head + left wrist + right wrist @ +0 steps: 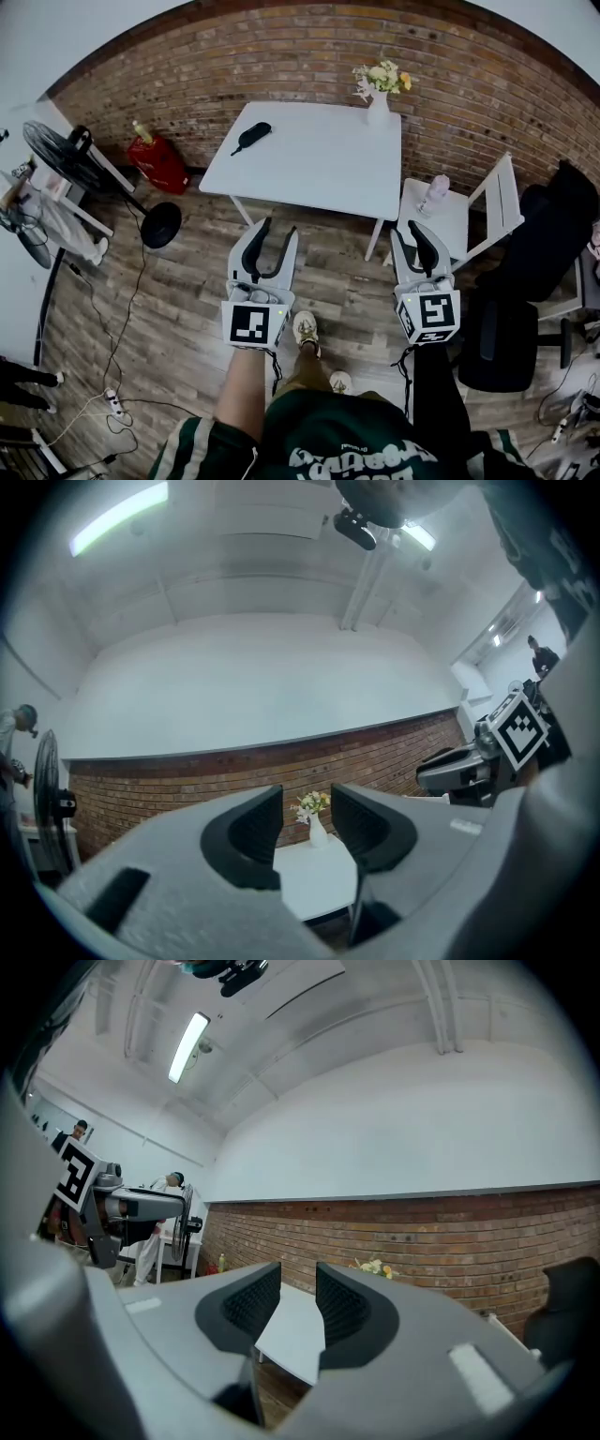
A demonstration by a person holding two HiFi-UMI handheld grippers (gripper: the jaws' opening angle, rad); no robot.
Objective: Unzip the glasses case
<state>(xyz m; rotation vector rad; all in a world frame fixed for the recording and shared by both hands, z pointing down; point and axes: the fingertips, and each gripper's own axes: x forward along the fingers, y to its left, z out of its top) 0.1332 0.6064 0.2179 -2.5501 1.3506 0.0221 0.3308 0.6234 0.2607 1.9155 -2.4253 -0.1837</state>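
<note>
The black glasses case (251,137) lies near the far-left corner of the white table (319,164), well ahead of both grippers. My left gripper (277,227) hangs over the wooden floor short of the table's near edge; its jaws stand apart with nothing between them. In the left gripper view the left gripper (307,803) frames the table and a vase. My right gripper (409,230) is level with it to the right, in front of a white chair, open by a narrower gap and empty. The right gripper (298,1283) also shows a bare gap in its own view.
A white vase of flowers (379,89) stands at the table's far-right corner. A white chair (473,220) carrying a bottle (436,194) sits right of the table. A floor fan (66,155) and red bag (159,161) are at the left, a dark chair (553,234) at the right.
</note>
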